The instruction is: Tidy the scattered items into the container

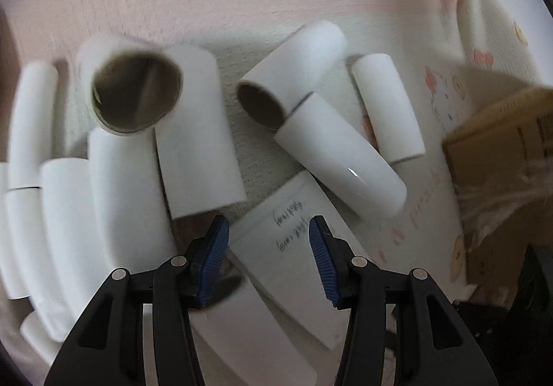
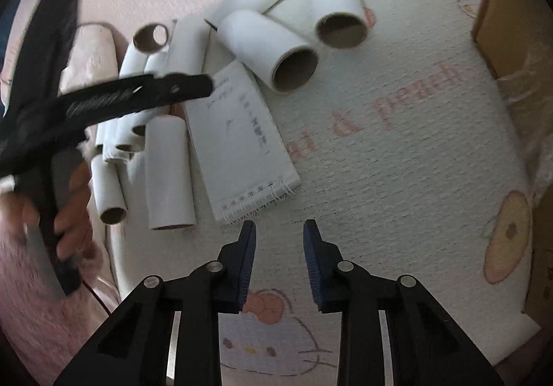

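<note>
Several white cardboard tubes (image 1: 340, 158) lie scattered on a white cartoon-print mat (image 2: 397, 151); they also show in the right wrist view (image 2: 273, 47). A spiral notepad (image 1: 293, 247) with handwriting lies among them, also in the right wrist view (image 2: 242, 140). My left gripper (image 1: 269, 230) is open and empty, just above the notepad. My right gripper (image 2: 280, 230) is open and empty, hovering over the mat just below the notepad's spiral edge. A brown cardboard box (image 1: 504, 158) stands at the right, also at the right edge of the right wrist view (image 2: 515, 12).
The left gripper's black body and the hand holding it (image 2: 52, 130) cross the left of the right wrist view, above the tubes. Pink fabric (image 2: 41, 299) lies beyond the mat's left edge. A dark object (image 1: 532, 289) sits below the box.
</note>
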Action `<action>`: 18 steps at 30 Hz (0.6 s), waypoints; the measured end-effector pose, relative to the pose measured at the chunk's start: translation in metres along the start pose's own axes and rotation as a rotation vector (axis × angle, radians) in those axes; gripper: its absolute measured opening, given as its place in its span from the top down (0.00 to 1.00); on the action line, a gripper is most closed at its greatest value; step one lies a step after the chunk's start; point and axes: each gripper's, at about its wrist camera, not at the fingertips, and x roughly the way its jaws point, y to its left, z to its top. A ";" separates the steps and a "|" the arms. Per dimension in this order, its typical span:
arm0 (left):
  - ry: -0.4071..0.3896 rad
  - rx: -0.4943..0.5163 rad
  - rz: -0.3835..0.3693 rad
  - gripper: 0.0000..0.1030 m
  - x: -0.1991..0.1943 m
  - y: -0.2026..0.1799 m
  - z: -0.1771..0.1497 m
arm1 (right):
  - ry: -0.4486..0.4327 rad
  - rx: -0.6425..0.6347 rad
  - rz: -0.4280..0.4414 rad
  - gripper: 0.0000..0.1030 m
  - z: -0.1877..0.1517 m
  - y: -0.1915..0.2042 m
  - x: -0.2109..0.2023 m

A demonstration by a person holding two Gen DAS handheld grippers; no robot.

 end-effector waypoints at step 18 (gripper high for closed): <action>0.061 0.159 -0.012 0.49 0.001 -0.052 -0.022 | -0.040 0.098 0.012 0.75 0.008 -0.049 -0.024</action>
